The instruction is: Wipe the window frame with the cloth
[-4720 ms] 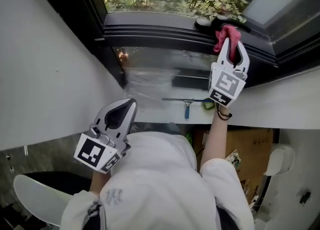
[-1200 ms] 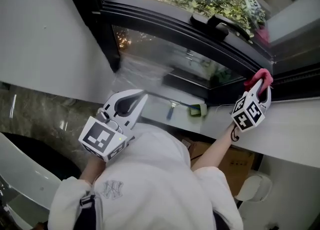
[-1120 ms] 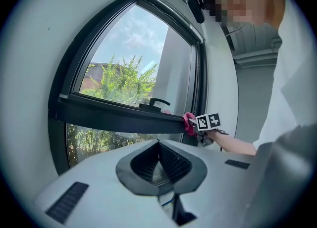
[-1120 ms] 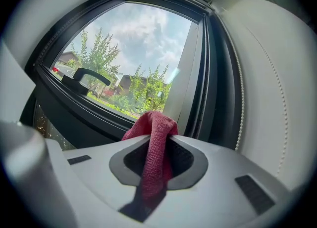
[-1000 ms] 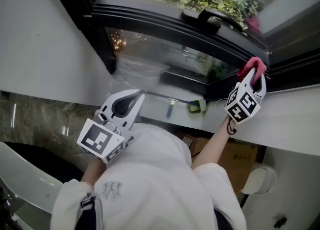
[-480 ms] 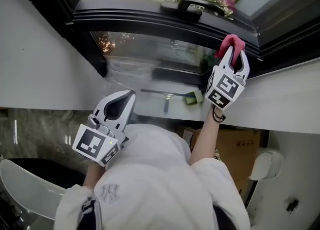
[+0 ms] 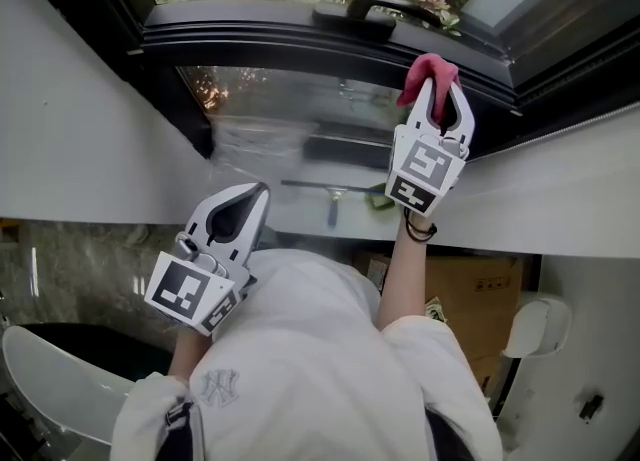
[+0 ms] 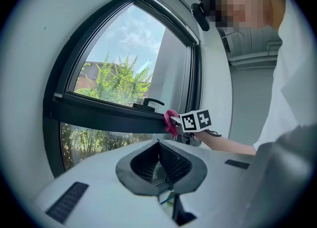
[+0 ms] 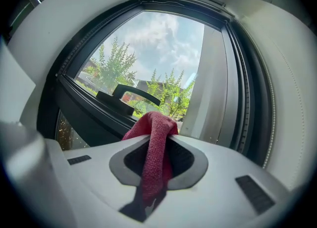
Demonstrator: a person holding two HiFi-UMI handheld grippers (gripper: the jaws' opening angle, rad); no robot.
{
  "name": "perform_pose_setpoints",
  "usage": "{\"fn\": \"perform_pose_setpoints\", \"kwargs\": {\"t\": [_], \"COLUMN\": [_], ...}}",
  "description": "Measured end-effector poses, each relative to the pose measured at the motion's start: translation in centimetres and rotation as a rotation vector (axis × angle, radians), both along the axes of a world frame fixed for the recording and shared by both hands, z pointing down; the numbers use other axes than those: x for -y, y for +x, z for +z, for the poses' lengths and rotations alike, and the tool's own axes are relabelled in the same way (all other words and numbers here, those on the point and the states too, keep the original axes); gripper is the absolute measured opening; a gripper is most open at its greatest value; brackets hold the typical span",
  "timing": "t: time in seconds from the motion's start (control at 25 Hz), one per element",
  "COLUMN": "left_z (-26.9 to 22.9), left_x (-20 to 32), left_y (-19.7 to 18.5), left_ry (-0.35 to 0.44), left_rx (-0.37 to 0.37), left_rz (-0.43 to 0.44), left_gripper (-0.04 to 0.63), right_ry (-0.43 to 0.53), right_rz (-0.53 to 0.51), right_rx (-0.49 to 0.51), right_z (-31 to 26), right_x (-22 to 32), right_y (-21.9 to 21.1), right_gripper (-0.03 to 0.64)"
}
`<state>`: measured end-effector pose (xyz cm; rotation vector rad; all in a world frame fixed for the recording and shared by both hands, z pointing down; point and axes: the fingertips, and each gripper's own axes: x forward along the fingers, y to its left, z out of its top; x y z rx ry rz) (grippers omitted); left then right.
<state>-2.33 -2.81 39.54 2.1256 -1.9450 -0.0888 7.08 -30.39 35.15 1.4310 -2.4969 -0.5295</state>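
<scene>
Red cloth point(image 7: 428, 70) in right gripper point(image 7: 441, 86)

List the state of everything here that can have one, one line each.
Right tongs, shut on the cloth.
Cloth, bunched, pinched in the right tongs, against the frame.
Left tongs, shut, empty, away from the frame.
Handle, lying level along the frame.
Squeegee, lying flat on the sill, untouched.
</scene>
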Motion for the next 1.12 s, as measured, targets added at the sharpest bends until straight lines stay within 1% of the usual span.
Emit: {"fn": "perform_pose_setpoints", "kwargs": {"t": [0.2, 0.48, 0.56, 0.68, 0.72, 0.88, 0.92, 1.04, 1.12], "left_z": [0.1, 0.2, 0.8, 1.3, 0.9, -1.2, -1.1, 0.0, -0.2], "left_x": [-0.1, -0.3, -1.0, -1.9, -1.7, -0.4, -0.4, -1.0, -1.0], "left_y": [0.1, -0.4, 0.0, 0.1, -0.1, -0.7, -0.5, 0.5, 0.7], "left_ry": [-0.001, 0.009, -0.009, -0.048, -0.042, 0.031, 0.035, 0.004, 0.000], "left_rx": [-0.003, 0.001, -0.014, -0.033, -0.029, 0.012, 0.012, -0.016, -0.024], "left_rz": [0.001, -0.022, -0.033, -0.038, -0.037, -0.023, -0.018, -0.004, 0.006], "left_gripper": [0.009, 0.009, 0.009, 0.009, 0.009, 0.009, 0.009, 0.009, 0.009], "right_ry": [0.002, 0.030, 0.025, -0.019, -0.025, -0.022, -0.020, -0.022, -0.025], "right_rz": [-0.064, -0.199, -0.213, -0.225, -0.227, -0.251, -0.262, -0.282, -0.285], "right_rx": [-0.026, -0.054, -0.060, -0.053, -0.051, -0.036, -0.037, -0.066, -0.078], "right_z": [-0.1, -0.5, -0.1, 0.8, 0.7, -0.5, -0.6, 0.1, 0.2], "right_x": [-1.7, -4.5, -5.1, -5.8, -5.7, -5.1, -5.3, -6.3, -6.6], "right_y": [-2.8, -8.0, -8.1, -7.5, -7.5, -8.6, -9.0, -9.7, -9.8], "right_gripper": [0.060, 0.060, 0.060, 0.060, 0.060, 0.060, 0.060, 0.060, 0.060]}}
